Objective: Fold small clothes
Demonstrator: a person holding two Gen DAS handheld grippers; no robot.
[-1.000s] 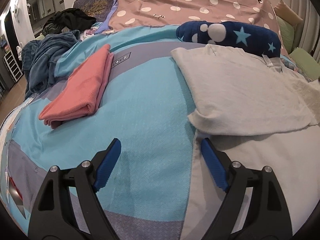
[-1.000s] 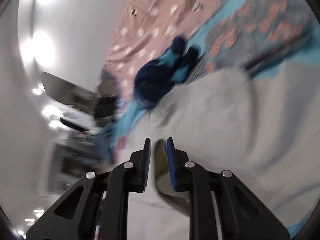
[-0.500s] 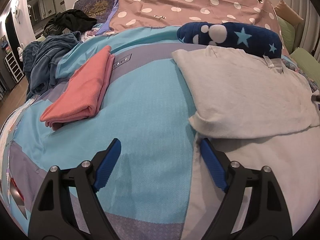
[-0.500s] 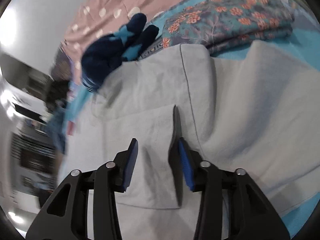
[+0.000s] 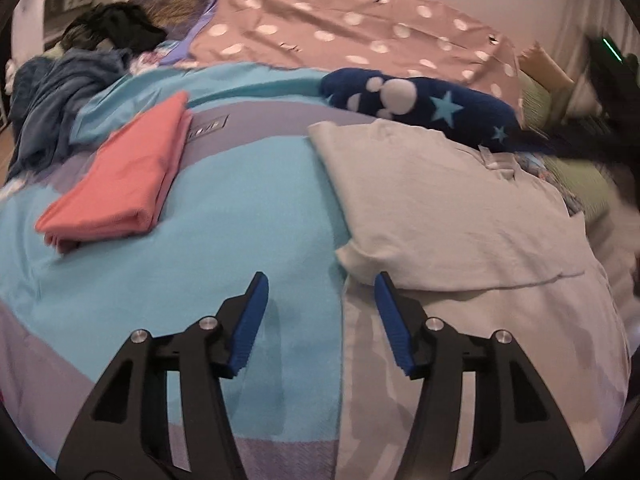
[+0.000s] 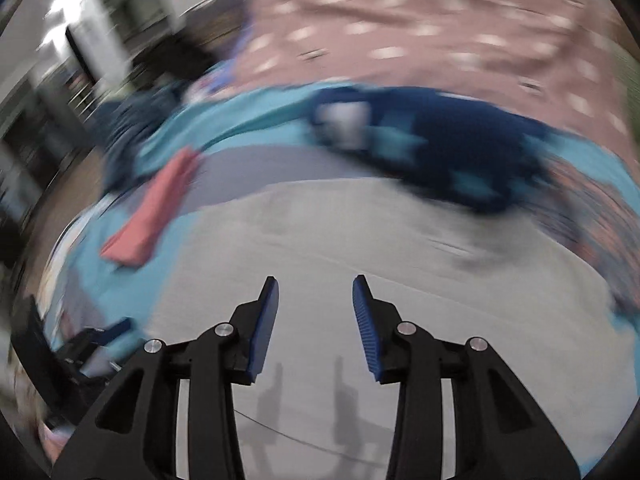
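Note:
A pale grey garment point(image 5: 452, 216) lies spread on the bed at the right, its top part folded down over the rest. It fills the lower half of the blurred right wrist view point(image 6: 360, 240). My left gripper point(image 5: 320, 284) is open and empty, hovering over the garment's left edge. My right gripper point(image 6: 316, 288) is open and empty just above the grey cloth. A folded pink garment point(image 5: 120, 184) lies to the left; it also shows in the right wrist view point(image 6: 160, 212).
The bed has a turquoise and grey cover point(image 5: 224, 208). A navy star-patterned roll point(image 5: 416, 104) lies behind the grey garment. A dark blue cloth heap point(image 5: 60, 96) and black clothes point(image 5: 120, 28) lie at the far left. A pink dotted sheet point(image 5: 352, 28) covers the back.
My right gripper has let go of the grey fabric, opened, and swung to face the bed's head. The fold now lies flat. My left gripper has shifted slightly and stays open.

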